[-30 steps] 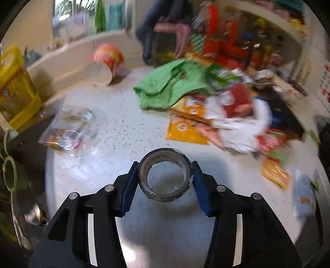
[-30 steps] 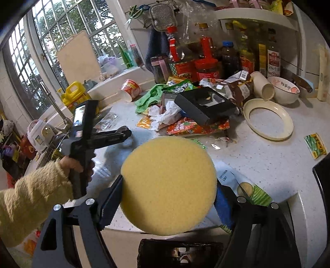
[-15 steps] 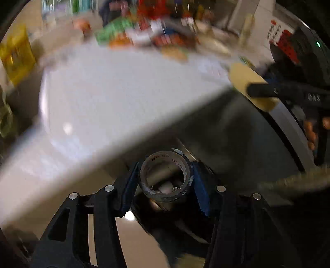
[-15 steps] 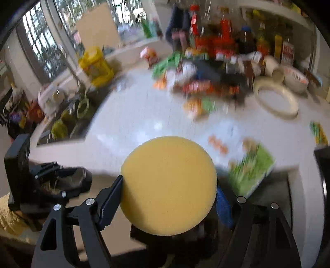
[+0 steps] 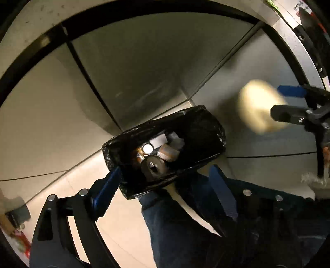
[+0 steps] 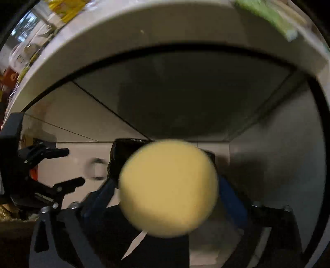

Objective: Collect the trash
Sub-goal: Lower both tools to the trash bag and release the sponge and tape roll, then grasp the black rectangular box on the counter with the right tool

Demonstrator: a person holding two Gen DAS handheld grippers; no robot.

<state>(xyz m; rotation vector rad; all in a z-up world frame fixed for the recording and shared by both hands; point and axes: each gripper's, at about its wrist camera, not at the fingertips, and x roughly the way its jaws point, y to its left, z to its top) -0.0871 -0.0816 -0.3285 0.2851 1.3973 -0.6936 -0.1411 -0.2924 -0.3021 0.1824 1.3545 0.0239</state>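
Observation:
A bin lined with a black bag stands on the floor, with trash inside. My left gripper hangs over it, its jaws opening wide and nothing pressed between them. The grey tape roll is loose over the bin's mouth, blurred in the right wrist view beside the left gripper. My right gripper is opening too. The round yellow sponge sits blurred between its blue pads, free of them. In the left wrist view the sponge floats just off the right gripper.
The white counter edge overhangs grey cabinet doors behind the bin. A person's leg in jeans stands against the bin's near side. A green packet lies at the counter's lip. Pale floor tiles surround the bin.
Both grippers dropped from the countertop and tipped downward over the floor bin. Both jaws spread, letting go of the tape roll and the yellow sponge.

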